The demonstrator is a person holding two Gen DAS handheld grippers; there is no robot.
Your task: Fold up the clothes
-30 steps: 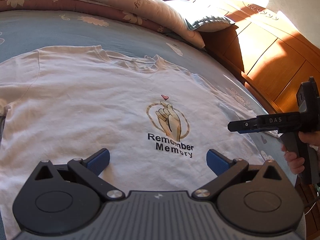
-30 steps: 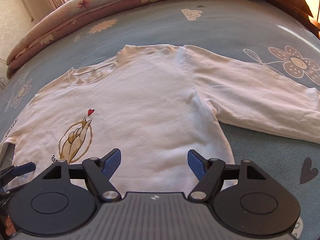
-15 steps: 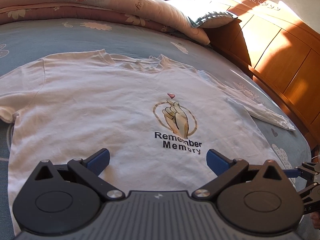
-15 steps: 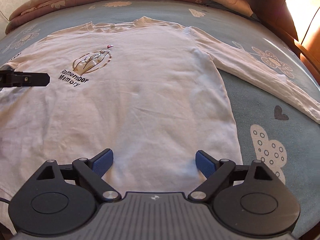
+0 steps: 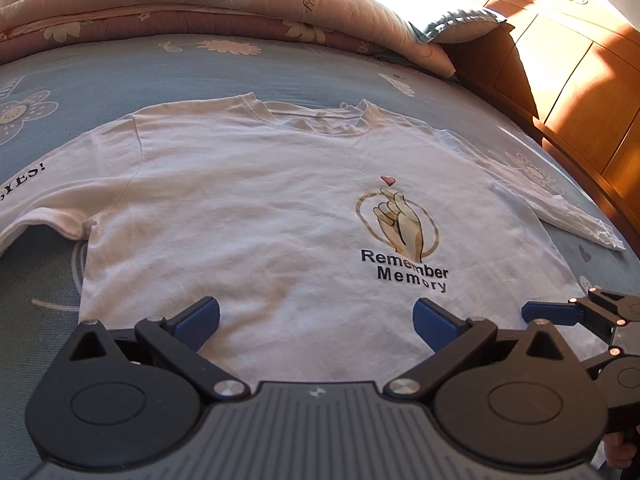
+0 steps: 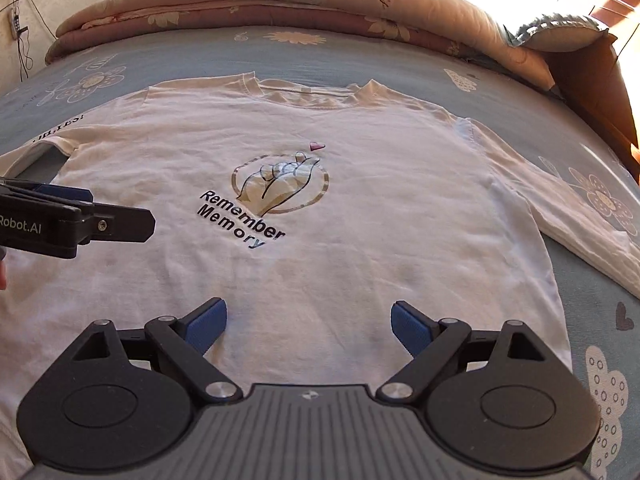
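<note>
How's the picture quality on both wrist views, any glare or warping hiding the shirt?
Left wrist view: sunlight blows out the wooden headboard, and fisheye bends the bed edge, but the shirt and its print read sharp. Right wrist view: glare at the pillow corner; shirt evenly lit, its near hem hidden behind the tool body.

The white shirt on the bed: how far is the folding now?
Done: the white shirt lies spread flat, print up, sleeves out on the blue bedsheet. In hand: nothing; the left claw and right claw are open above its lower part. Left: every fold.
</note>
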